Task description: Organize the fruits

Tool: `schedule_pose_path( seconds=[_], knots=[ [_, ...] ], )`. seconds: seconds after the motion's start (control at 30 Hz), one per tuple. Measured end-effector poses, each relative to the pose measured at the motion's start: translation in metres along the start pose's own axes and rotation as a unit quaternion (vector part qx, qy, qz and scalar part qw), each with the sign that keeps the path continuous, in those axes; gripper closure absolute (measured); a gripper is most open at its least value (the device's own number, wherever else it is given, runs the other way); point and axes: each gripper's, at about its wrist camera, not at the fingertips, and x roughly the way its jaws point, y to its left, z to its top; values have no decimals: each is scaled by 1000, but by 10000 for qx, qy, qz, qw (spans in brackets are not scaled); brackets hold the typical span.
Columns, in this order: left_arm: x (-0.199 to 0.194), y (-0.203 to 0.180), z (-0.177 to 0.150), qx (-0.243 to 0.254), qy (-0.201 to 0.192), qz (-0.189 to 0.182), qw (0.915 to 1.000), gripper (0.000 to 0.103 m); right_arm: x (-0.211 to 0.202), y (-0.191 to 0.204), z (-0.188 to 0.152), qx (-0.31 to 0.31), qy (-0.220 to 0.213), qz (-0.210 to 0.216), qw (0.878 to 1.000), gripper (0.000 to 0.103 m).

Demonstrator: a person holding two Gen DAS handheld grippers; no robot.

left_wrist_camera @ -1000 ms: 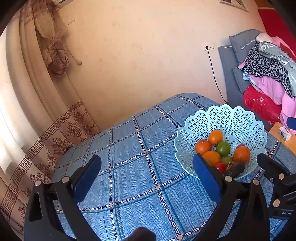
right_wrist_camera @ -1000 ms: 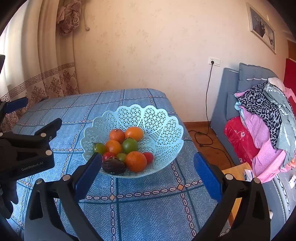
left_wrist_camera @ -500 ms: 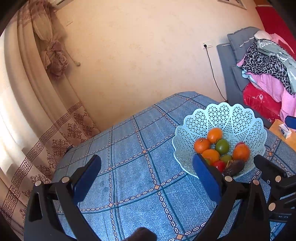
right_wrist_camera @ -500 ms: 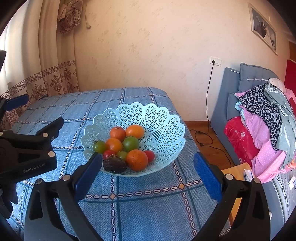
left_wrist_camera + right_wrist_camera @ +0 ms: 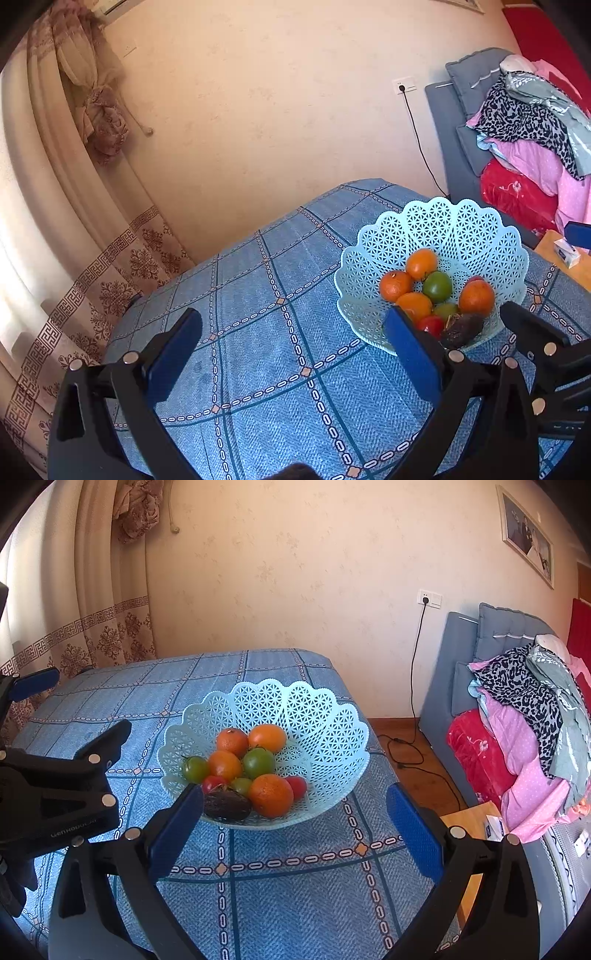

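A pale mint plastic basket with a lattice wall and scalloped rim sits on the tabletop, which is covered by a blue cloth with a grid of dark lines and chain-link bands. All the fruit lies piled in the bottom of the basket. In the right wrist view, 4 oranges show: 2 at the back of the pile, 1 in the middle, and the largest at the front. A green round fruit sits in the centre of the pile, touching the oranges around it; another green one lies at the left edge of the pile, and a smaller green one is tucked low between the front fruits. A small red tomato-like fruit lies left of front, and a second red one sits just right of the large orange. A dark, wrinkled brown fruit rests at the very front of the pile, against the basket's near wall.

The right gripper hovers in front of the basket, its blue-padded jaws spread wide and empty, the left pad just before the dark fruit. The left gripper hangs over bare cloth to the left of the basket, jaws likewise wide apart and holding nothing; its right pad overlaps the basket's near rim in the left wrist view.
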Motion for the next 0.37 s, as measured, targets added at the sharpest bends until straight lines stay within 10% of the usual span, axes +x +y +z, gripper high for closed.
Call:
schedule_pose_path(
  seconds=[0.37],
  knots=[
    [4,42,-23,-737,541,-309,9953,5,-2,10,-2,135,69,441,9989,3]
  ],
)
